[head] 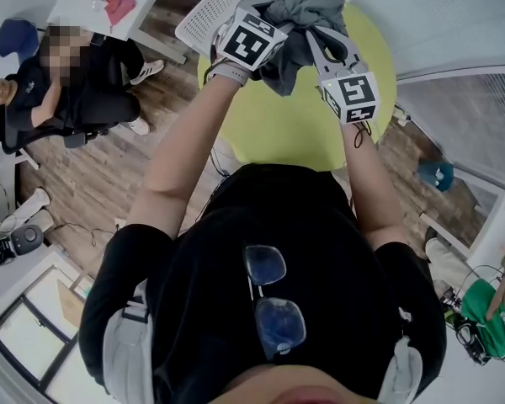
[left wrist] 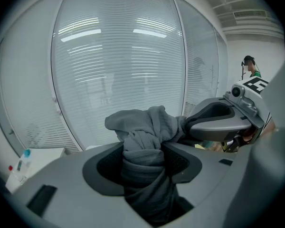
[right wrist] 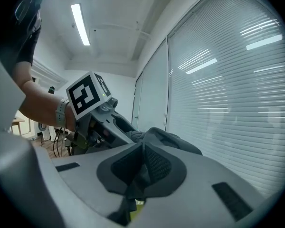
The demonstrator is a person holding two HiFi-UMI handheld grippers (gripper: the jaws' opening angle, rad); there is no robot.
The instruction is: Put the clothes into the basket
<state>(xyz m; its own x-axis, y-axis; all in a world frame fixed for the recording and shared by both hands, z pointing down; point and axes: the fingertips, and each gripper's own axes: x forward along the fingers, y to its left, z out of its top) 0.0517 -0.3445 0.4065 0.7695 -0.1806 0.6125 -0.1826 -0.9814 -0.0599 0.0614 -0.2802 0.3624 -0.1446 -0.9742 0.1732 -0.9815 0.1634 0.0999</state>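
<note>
My left gripper (left wrist: 142,161) and right gripper (right wrist: 141,167) both clamp a crumpled grey garment (head: 310,8) over the round yellow-green table (head: 278,124); brown wooden plank floor (head: 109,171) lies around it.

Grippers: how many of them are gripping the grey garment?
2. The left gripper holds a thick bunch of the grey garment; the right gripper pinches a thinner fold beside it, both above the yellow table.

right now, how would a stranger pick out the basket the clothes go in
Find the round yellow-green table in the upper middle of the head view. At its far left edge, just past the left gripper, is the basket. It is the only white, slotted thing there; the grey garment beside it is dark and bunched.
</note>
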